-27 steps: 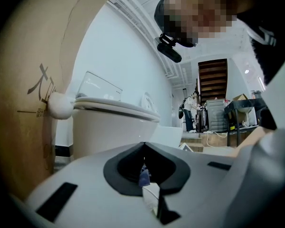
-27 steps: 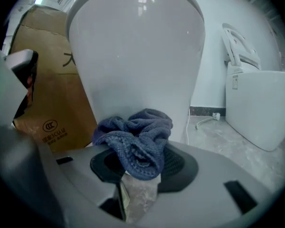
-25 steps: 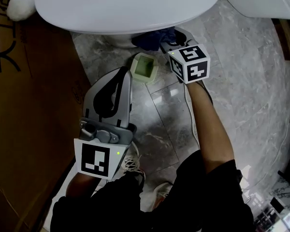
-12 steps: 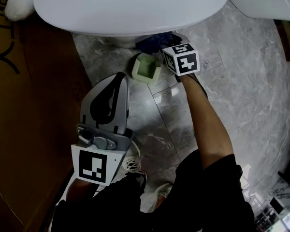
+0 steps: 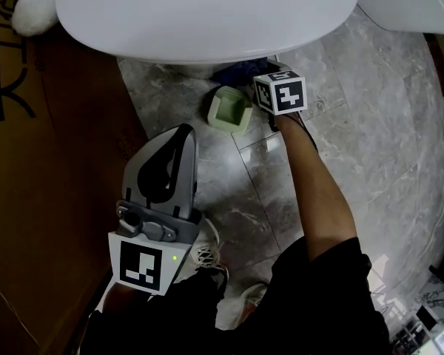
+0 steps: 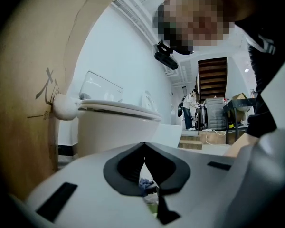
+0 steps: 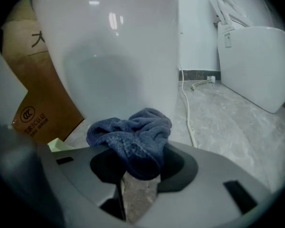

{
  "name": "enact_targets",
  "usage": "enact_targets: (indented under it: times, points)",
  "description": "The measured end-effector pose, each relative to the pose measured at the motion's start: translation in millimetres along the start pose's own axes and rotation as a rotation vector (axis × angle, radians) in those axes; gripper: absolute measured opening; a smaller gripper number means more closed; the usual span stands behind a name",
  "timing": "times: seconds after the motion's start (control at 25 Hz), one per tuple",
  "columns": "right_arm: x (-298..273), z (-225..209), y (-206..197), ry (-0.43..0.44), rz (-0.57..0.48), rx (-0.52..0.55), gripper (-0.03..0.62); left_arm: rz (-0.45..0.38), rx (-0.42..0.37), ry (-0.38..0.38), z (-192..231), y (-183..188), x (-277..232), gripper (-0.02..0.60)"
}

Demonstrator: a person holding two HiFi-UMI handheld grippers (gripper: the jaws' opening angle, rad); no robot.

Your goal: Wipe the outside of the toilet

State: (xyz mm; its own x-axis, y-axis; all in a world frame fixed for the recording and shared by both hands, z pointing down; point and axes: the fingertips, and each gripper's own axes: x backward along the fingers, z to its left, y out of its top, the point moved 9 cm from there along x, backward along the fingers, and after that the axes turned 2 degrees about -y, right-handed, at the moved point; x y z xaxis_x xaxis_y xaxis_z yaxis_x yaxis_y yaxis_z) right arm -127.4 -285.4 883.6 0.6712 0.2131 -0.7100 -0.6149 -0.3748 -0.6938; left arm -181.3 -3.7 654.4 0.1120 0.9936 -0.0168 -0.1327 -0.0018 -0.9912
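The right hand-held gripper [image 7: 141, 163] has slid a little further in under the bowl than it was a second ago, and its marker cube now sits nearer the overhanging rim. The left hand-held gripper [image 6: 144, 148] has drifted only slightly, down and to the left in the head view. By the look of it, the wipe is working along the lower front of the pedestal, with most of the outside not yet done.

The right jaws are clamped on a bunched blue cloth [image 7: 133, 137]. The cloth bulges out ahead of the jaw tips and sits against, or just short of, the curved white wall of the toilet [image 7: 118, 56]; I cannot tell which. The left jaws are closed with their tips meeting and nothing between them. That gripper is held back, well apart from the toilet and pointing towards it.

On the grey marble floor [image 5: 370, 124], just beside the cloth, stands a small pale green container [image 5: 231, 109]. A white cable [image 7: 187, 108] trails along the floor towards the wall, and a second white fixture [image 7: 256, 61] stands to the right.

Readable print is only on the brown cardboard box [image 5: 29, 161]. It has a large black character like "大", and in the right gripper view a round "CCC" mark with a line beneath too small to read.
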Motion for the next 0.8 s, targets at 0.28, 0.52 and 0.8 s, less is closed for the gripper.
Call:
enact_targets:
  times: [0.28, 0.52, 0.8]
  points:
    - [57, -10, 8, 0.022, -0.077, 0.119, 0.153, -0.014, 0.010, 0.003, -13, 6, 1, 0.009]
    - [141, -41, 55, 0.108, -0.267, 0.141, 0.153, -0.022, -0.016, -0.019, -32, 14, 1, 0.009]
    - [218, -20, 131, 0.223, -0.481, 0.232, 0.153, -0.030, 0.010, -0.025, -45, 23, -2, 0.009]
